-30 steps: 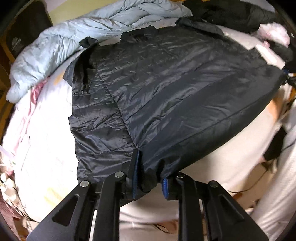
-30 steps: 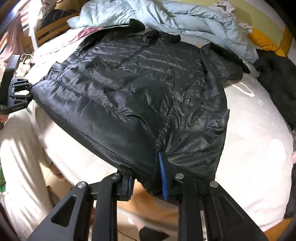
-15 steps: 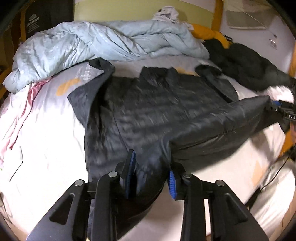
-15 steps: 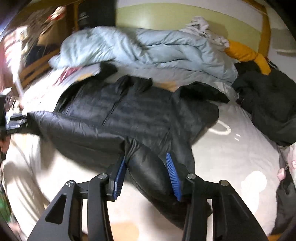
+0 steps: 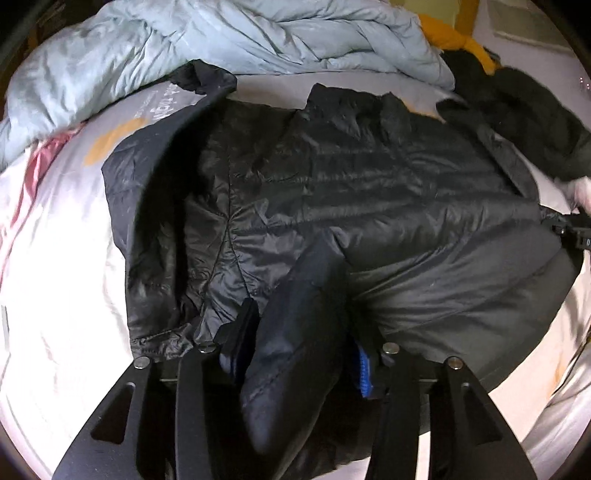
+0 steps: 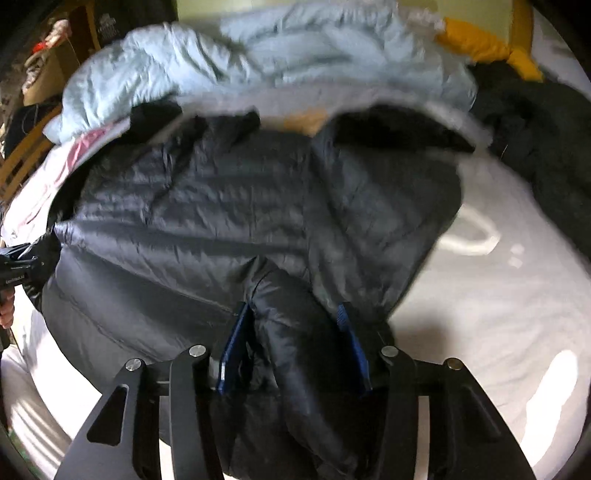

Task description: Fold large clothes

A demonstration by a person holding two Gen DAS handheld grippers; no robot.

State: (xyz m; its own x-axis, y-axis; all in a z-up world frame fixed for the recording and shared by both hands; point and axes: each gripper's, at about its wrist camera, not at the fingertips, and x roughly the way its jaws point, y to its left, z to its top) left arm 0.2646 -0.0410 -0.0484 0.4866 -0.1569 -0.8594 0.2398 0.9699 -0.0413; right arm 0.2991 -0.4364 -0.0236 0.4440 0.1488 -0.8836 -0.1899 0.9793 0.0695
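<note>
Lying half-folded: black quilted jacket (image 5: 351,192).

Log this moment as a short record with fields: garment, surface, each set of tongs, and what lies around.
garment: black puffer jacket, spread on the bed, hem end doubled up toward the collar
surface: bed with a pale sheet
left tongs: jaws opening, a bunched fold of the jacket between them
right tongs: jaws opening, a fold of the jacket between them
behind the jacket: crumpled light blue duvet
far right: another dark garment and a yellow cloth
stage: hem carried over, release under way
</note>
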